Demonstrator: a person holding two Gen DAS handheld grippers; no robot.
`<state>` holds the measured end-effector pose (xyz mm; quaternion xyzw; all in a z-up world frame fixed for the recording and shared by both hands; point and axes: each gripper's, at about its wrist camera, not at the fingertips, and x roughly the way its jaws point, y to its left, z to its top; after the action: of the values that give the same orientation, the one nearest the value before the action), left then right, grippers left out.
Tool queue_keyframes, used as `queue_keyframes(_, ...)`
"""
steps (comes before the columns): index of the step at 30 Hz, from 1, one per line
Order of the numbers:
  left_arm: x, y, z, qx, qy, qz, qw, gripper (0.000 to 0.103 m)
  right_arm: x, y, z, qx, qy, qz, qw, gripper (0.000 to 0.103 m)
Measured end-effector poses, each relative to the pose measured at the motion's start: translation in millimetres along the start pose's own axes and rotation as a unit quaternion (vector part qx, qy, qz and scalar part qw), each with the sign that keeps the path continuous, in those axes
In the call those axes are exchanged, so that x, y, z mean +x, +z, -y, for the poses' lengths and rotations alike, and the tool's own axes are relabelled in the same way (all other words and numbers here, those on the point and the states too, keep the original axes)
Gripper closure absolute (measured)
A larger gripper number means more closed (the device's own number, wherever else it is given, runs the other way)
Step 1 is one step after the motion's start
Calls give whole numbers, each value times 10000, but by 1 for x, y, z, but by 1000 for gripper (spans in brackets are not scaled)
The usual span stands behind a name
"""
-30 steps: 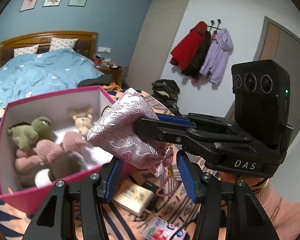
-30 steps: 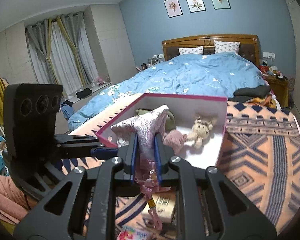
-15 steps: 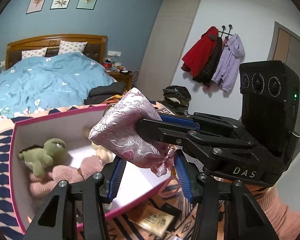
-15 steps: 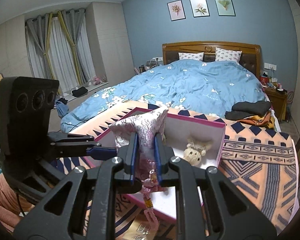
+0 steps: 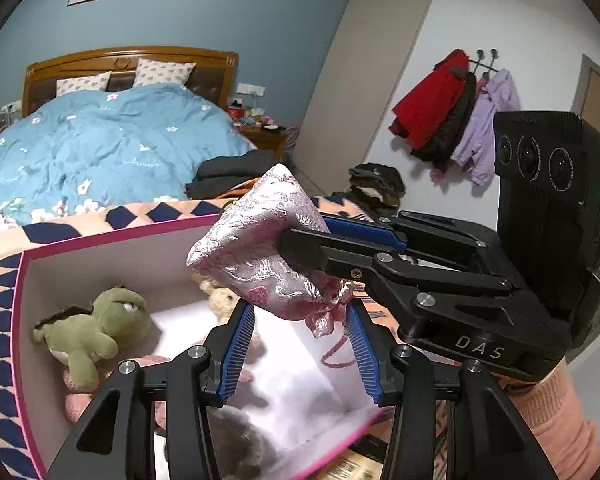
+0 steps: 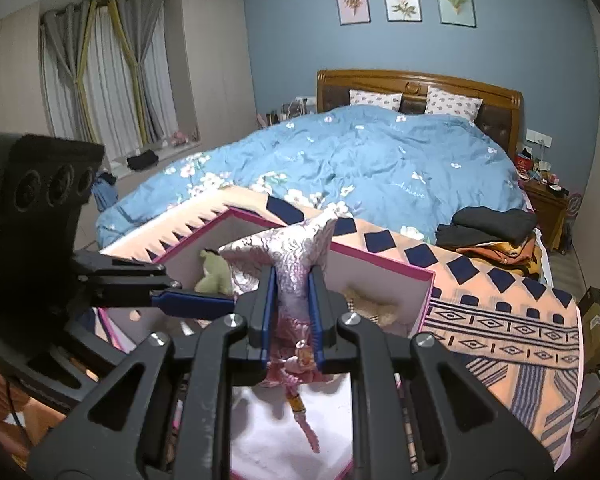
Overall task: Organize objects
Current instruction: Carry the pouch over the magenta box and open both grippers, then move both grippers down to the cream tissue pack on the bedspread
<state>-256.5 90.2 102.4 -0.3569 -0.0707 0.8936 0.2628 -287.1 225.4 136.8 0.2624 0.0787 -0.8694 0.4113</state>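
My right gripper is shut on a pink brocade drawstring pouch and holds it in the air over the pink box. In the left wrist view the pouch hangs above the box's white inside, its cord dangling. My left gripper is open and empty just below the pouch, above the box. A green plush turtle, a pink knit toy and a beige plush lie in the box.
The box stands on a peach and navy patterned blanket. A bed with a blue quilt lies behind. Folded dark clothes sit at its foot. A gold packet lies by the box's near corner.
Both grippers have moved forward over the box, with the pouch now above its inside. The right gripper stays shut on the pouch and the left stays open.
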Motion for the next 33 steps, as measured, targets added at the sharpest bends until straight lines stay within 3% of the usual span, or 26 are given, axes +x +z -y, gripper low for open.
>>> queue_keyframes(3,12,2,-14,-230,62,-140,9996,55,18,0,7,-34,-89,-157,9998,85)
queue_keyframes(6,29,5,-32,-532,313,-475,9970,55,32,-1,7,-226,-537,-213,9981,84)
queue_keyframes(8,34,5,-40,-678,387,-577,9953,55,41,-2,10,-202,-639,-362,9971,74)
queue_keyframes(12,32,0,-52,-946,369,-551,9933,52,40,-7,19,65,-764,-390,9963,67)
queue_keyframes(16,27,-11,-50,-812,480,-480,9944,52,30,-18,22,329,-608,-350,9970,67)
queue_keyframes(21,14,-24,-39,-560,516,-292,9967,40,8,-34,25,775,-325,-203,9963,66)
queue_keyframes(33,-43,-72,15,303,505,294,9978,37,-60,-74,-4,1120,137,343,9930,61)
